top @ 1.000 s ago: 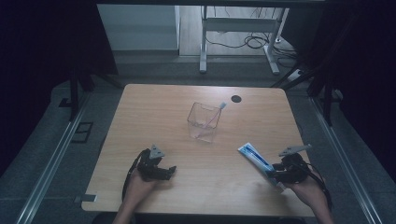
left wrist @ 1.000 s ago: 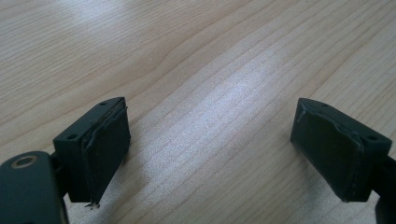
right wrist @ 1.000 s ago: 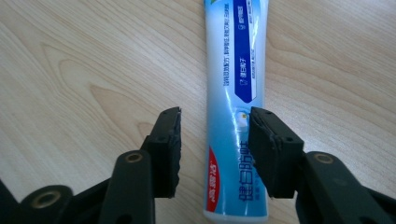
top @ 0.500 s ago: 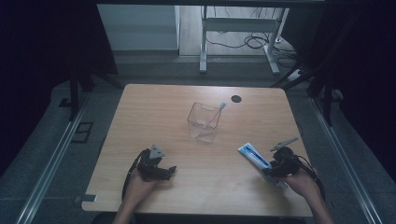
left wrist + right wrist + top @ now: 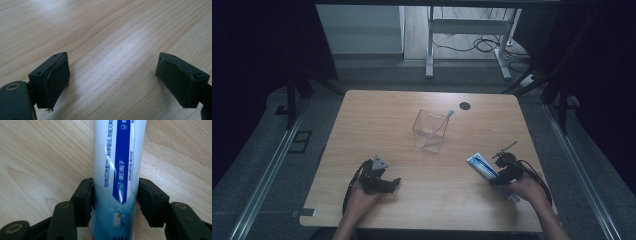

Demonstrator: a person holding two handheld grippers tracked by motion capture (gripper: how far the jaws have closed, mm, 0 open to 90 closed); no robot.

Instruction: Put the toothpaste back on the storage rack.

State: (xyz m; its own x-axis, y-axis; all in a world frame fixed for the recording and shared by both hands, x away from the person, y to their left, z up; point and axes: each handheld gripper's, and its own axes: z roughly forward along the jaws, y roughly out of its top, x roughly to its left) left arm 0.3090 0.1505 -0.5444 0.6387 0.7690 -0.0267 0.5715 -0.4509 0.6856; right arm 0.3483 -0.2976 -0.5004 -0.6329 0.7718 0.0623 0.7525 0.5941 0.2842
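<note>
One glossy toothpaste tube (image 5: 117,170), woodgrain table (image 5: 37,157).

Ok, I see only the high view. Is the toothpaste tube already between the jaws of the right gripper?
Observer: Yes. The toothpaste tube lies flat on the table between the jaws of the right gripper, which have just been opening. The pads sit at its two edges; whether they press, I cannot tell.
Operator: And the left gripper?
Observer: The left gripper is wide open, with just table between its jaws.
</note>
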